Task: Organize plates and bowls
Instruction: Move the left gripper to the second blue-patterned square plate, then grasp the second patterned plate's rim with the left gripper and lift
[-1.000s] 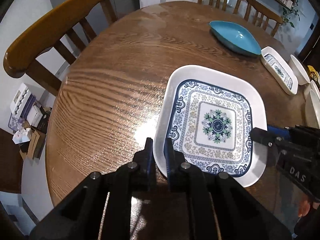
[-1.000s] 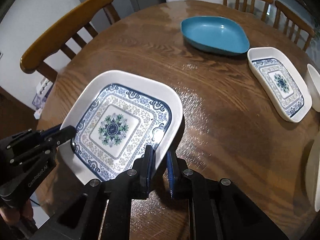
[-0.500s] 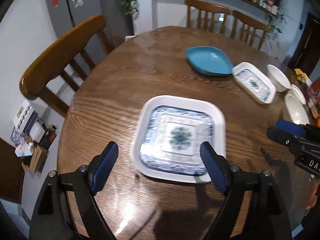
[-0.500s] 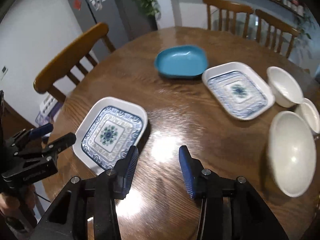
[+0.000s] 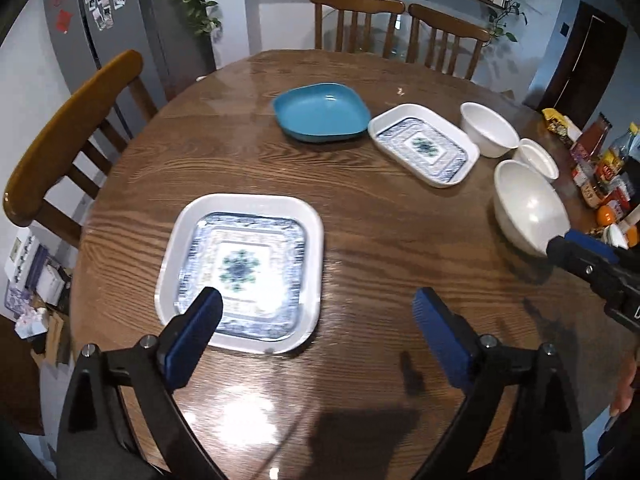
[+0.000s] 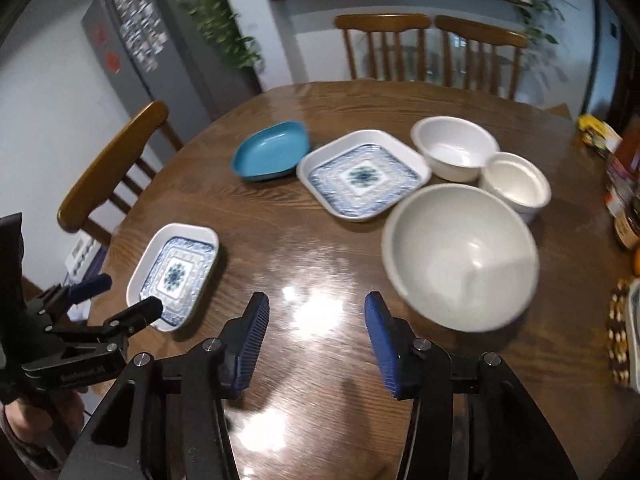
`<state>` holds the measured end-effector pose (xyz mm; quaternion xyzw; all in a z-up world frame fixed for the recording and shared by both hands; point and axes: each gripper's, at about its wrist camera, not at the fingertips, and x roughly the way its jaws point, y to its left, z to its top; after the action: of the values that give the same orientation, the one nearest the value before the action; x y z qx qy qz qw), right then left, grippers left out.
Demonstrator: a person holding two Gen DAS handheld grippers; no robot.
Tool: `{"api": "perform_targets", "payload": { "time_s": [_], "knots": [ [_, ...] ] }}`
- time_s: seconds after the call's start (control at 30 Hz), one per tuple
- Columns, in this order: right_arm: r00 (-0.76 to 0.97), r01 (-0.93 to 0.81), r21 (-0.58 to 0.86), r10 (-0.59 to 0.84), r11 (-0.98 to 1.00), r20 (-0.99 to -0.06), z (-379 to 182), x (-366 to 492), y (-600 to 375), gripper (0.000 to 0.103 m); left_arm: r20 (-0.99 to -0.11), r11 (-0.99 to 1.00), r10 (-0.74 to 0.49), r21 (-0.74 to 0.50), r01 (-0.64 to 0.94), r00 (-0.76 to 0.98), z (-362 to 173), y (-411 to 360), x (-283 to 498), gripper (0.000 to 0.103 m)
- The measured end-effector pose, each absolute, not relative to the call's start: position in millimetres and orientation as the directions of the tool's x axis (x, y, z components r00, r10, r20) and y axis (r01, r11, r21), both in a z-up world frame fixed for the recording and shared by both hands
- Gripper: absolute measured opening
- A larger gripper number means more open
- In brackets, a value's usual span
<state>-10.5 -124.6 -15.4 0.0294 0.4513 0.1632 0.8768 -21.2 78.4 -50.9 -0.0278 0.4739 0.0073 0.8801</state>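
Both your grippers have let go of the near plate [image 5: 244,268]: a second ago each was clamped on its rim, and now the left gripper [image 5: 316,320] has its jaws opening wide with nothing between them, and the right gripper [image 6: 316,332] is opening too, over bare table [image 6: 312,240]. That plate now lies flat near the table's left edge, apart from everything else — so that placement looks done.

What's left sits further back: the blue dish [image 5: 322,112], the second patterned plate [image 5: 424,146] just beside it, and three white bowls — the big bowl [image 6: 460,256] nearest your right gripper, two smaller ones behind it.

You've pulled both hands up and back; both grippers point steeply down at the table, the right aimed closer to the big bowl. I'd judge that's your next pick.
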Motion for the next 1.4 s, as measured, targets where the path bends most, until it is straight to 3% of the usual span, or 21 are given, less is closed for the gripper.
{"api": "perform_targets", "payload": {
  "time_s": [0.4, 0.7, 0.8, 1.07, 1.23, 1.4],
  "knots": [
    [0.607, -0.166, 0.160, 0.229, 0.973, -0.761, 12.2, -6.1, -187.2, 0.050, -0.812, 0.996, -0.063, -0.091, -0.019, 0.580, -32.4, 37.7, 24.6, 0.096],
    [0.578, -0.226, 0.200, 0.296, 0.953, -0.760, 4.4, 20.4, -169.5, 0.050, -0.837, 0.991, -0.038, -0.101, -0.086, 0.546, -52.6, 33.0, 88.8, 0.089],
    [0.559, -0.229, 0.208, 0.303, 0.951, -0.772, 1.5, 45.9, -160.2, 0.050, -0.850, 0.991, -0.045, -0.104, -0.083, 0.525, -60.9, 27.6, 109.4, 0.074],
    [0.432, -0.186, 0.225, 0.286, 0.956, -0.856, -18.9, 144.3, -136.2, 0.050, -0.882, 0.989, -0.065, -0.120, -0.088, 0.466, -87.9, 25.6, 163.1, 0.053],
    [0.338, -0.121, 0.199, 0.229, 0.972, -0.913, -50.3, 188.3, -137.8, 0.050, -0.894, 0.989, -0.076, -0.125, -0.083, 0.442, -100.0, 27.4, 179.5, 0.049],
    [0.285, -0.108, 0.180, 0.204, 0.978, -0.937, -72.9, 206.3, -134.1, 0.050, -0.903, 0.988, -0.085, -0.130, -0.079, 0.421, -107.4, 26.7, 188.6, 0.035]
  ]
}}
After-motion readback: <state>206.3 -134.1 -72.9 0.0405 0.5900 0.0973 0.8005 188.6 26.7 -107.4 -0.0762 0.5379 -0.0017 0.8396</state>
